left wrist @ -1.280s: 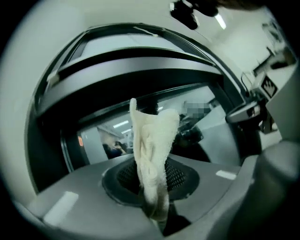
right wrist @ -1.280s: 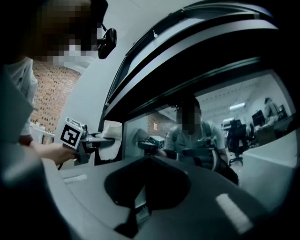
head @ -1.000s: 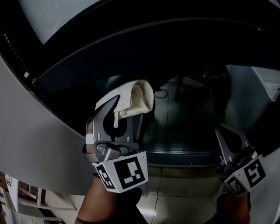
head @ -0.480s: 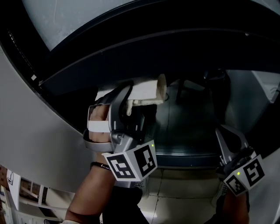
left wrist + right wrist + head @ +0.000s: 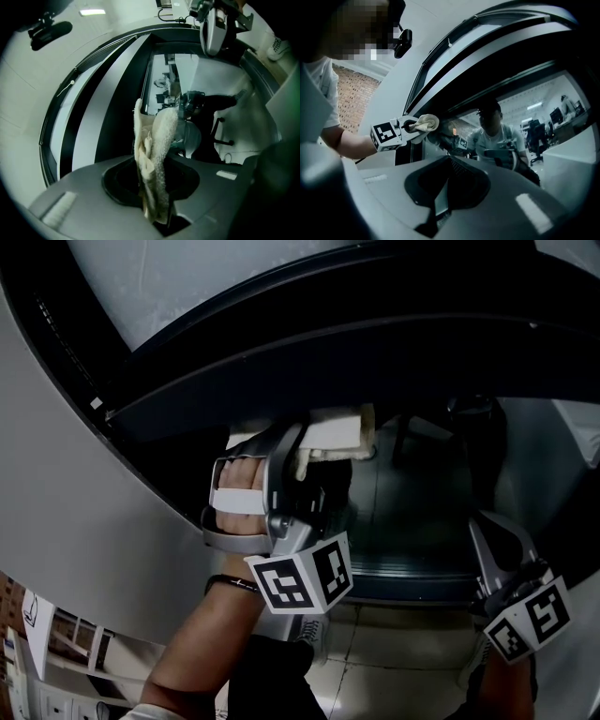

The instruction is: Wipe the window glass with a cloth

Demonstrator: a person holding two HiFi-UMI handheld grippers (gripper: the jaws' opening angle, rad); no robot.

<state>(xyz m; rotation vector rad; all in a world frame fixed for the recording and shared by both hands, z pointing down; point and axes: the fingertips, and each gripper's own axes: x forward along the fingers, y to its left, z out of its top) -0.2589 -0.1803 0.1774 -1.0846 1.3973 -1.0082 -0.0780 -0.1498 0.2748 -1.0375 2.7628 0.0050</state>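
Sliding up and right from a second ago, my left gripper (image 5: pixel 302 448) stays clamped on the cloth (image 5: pixel 339 426), now pressed to the glass (image 5: pixel 422 507) just under the frame (image 5: pixel 375 343), so the wipe is progressing. My right gripper (image 5: pixel 489 538) hangs closed, empty.

No readable words, numbers or brands are showing anywhere. The white plastic cube (image 5: pixel 300 582) at lower centre and the matching white cube (image 5: pixel 530 620) at lower right are displaying only black square code patterns.
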